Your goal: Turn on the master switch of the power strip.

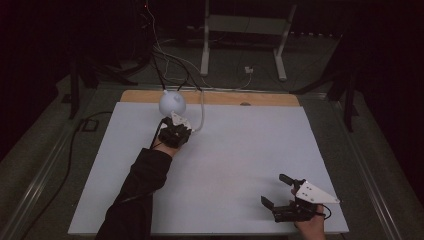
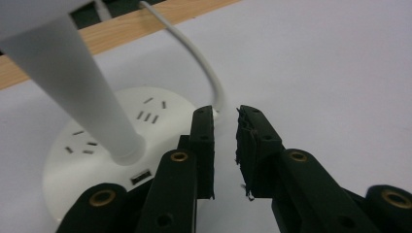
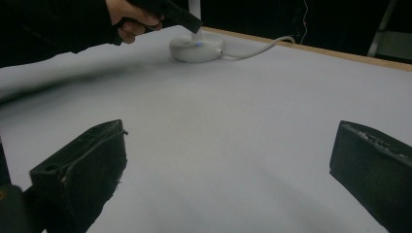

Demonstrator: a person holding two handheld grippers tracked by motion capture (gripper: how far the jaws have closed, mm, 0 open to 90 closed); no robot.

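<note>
**Now: left gripper at the lamp base, right gripper idle**

Here we see, in the high view, the white desk lamp (image 1: 172,102) standing at about eleven o'clock on the pale tabletop (image 1: 240,150), close to the wooden strip (image 1: 270,98) along the far edge. Our left gripper (image 1: 176,131) sits just on the near side of it, at the six o'clock side of the lamp, with a dark sleeve (image 1: 140,190) running back toward seven o'clock.

In the left gripper view, the lamp's round base (image 2: 97,145) carries socket slots on top and a small port on its side wall; the slanted white stem (image 2: 77,82) rises from it toward eleven o'clock. The left gripper (image 2: 225,145) is nearly clenched, a narrow gap left between its jaws, and nothing lies in that gap. The left jaw stands right against the base's edge; we cannot tell whether it touches. The white cord (image 2: 199,58) leaves the base at about two o'clock, directly beyond the jaw tips, and curves off over the wooden strip.

Our right gripper (image 1: 277,192) rests at about five o'clock on the tabletop, well apart from the lamp, its jaws spread wide and released, holding nothing. In the right gripper view, bare tabletop lies between it and the lamp base (image 3: 197,48) at twelve o'clock, where a small light shows on the base's side.
</note>
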